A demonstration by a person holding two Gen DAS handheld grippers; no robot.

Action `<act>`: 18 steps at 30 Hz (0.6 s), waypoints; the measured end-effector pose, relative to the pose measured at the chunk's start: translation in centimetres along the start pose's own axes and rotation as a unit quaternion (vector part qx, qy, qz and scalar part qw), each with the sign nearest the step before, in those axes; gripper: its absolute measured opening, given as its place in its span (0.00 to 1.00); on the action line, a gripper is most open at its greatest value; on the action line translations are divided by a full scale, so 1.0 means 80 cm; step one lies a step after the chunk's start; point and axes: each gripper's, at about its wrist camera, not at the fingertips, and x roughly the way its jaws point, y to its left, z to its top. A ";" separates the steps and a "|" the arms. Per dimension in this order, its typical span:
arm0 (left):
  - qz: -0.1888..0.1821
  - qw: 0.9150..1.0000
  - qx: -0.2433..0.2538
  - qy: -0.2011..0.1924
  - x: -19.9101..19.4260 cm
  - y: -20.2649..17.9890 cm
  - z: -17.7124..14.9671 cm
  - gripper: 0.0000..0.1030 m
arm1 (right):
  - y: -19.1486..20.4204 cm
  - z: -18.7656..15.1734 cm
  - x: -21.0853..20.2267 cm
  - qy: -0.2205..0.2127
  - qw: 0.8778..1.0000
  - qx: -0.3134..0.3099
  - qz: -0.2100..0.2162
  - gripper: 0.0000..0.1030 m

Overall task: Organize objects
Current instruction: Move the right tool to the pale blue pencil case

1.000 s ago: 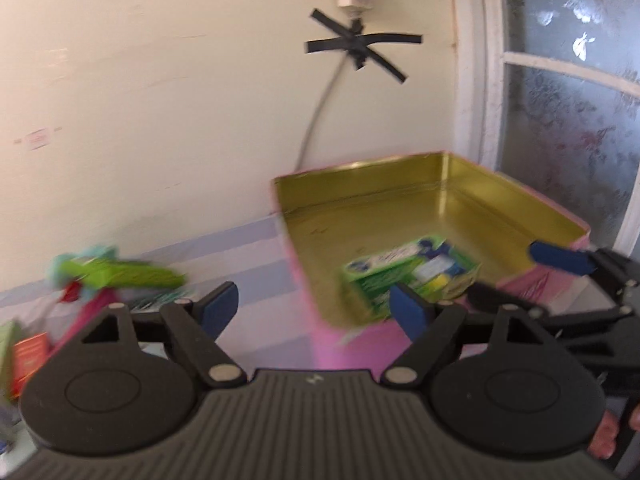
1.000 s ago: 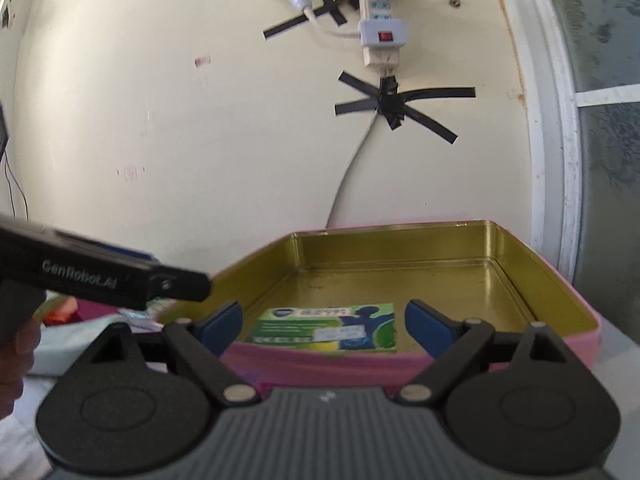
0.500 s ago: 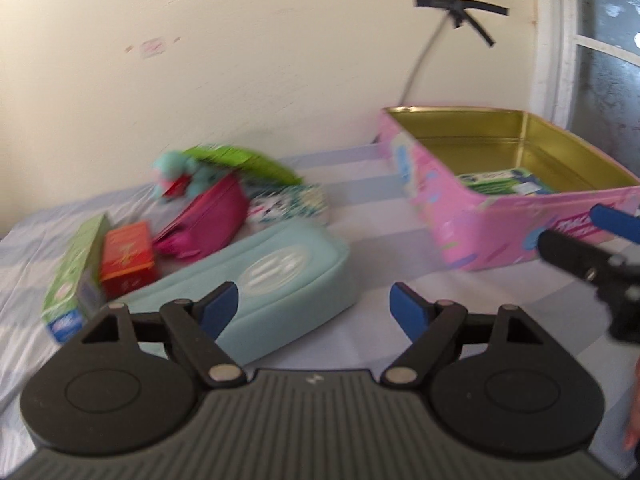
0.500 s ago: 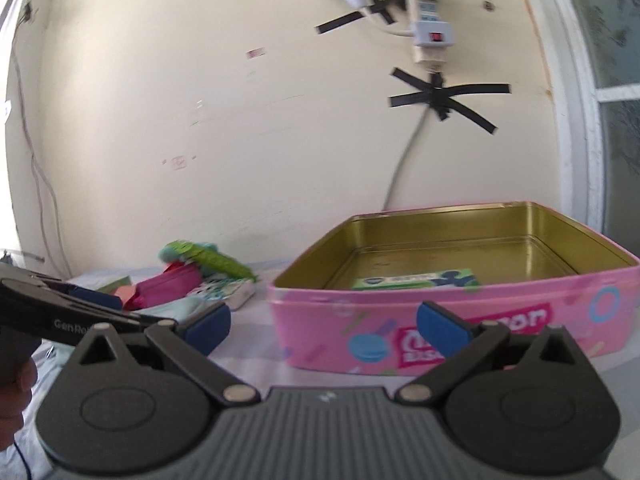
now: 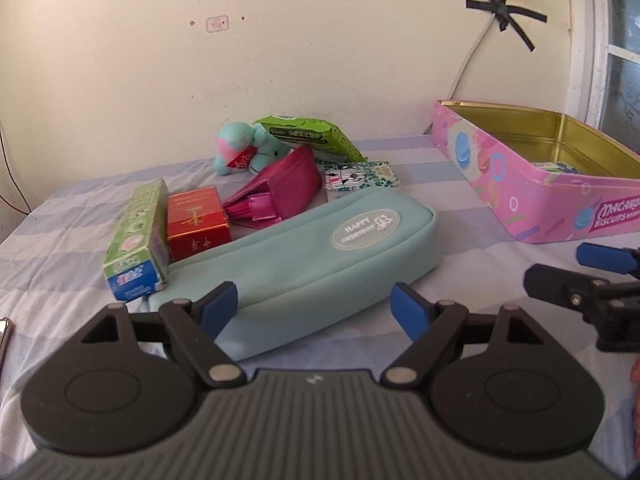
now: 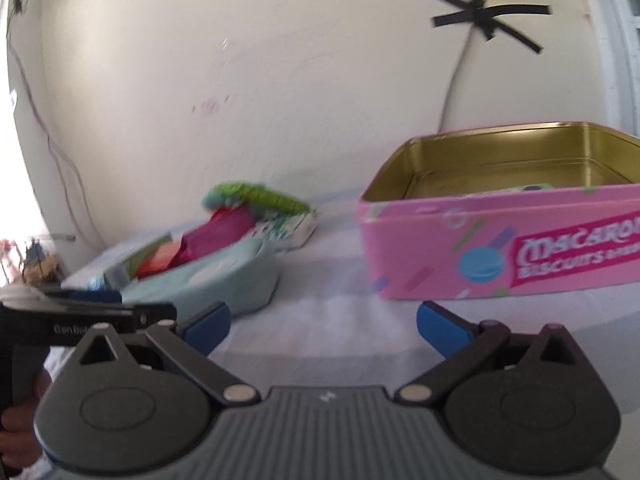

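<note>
Across the left wrist view, my left gripper (image 5: 314, 308) hangs with its blue pads apart and nothing between them, just above the near end of a light blue pencil case (image 5: 304, 256) lying on a bedsheet (image 5: 480, 264) striped in pale blue and lilac. Behind the case sit a green toothpaste box (image 5: 138, 238), a red box (image 5: 196, 222), a magenta pouch (image 5: 280, 190), a patterned card pack (image 5: 360, 174), a teal plush toy (image 5: 244, 152) and a green wipes packet (image 5: 312, 136). To the right stands the open pink biscuit tin (image 5: 536, 208), gold inside, with a green box (image 5: 556, 167) on its floor. A cream wall (image 5: 280, 60) rises behind, with a cable taped on by crossed black strips (image 5: 504, 24), and a window frame at the far right. My right gripper's tip (image 5: 588, 280) pokes in from the right.

From the right wrist view, blurred, my right gripper (image 6: 324, 326) is spread wide and empty over bare sheet, between the pencil case (image 6: 216, 276) and the tin (image 6: 500, 248). My left gripper (image 6: 100, 308) shows at the left edge, with my hand (image 6: 20, 420) on its handle. The same taped cable (image 6: 480, 16) marks the wall.
</note>
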 end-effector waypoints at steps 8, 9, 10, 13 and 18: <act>-0.041 0.996 -0.060 -0.044 -0.043 0.058 -0.028 0.85 | 0.031 0.004 0.014 0.018 0.999 -0.040 0.023 0.95; -0.036 0.996 -0.069 -0.047 -0.045 0.065 -0.028 0.85 | 0.036 0.006 0.017 0.018 0.998 -0.045 0.027 0.92; -0.030 0.995 -0.079 -0.047 -0.046 0.073 -0.027 0.85 | 0.040 0.010 0.020 0.017 0.998 -0.051 0.031 0.90; -0.030 0.993 -0.112 -0.036 -0.037 0.093 -0.025 0.84 | 0.057 0.025 0.035 0.015 0.996 -0.073 0.040 0.87; -0.040 0.984 -0.172 -0.007 -0.016 0.117 -0.029 0.80 | 0.074 0.042 0.071 0.020 0.994 -0.098 0.032 0.82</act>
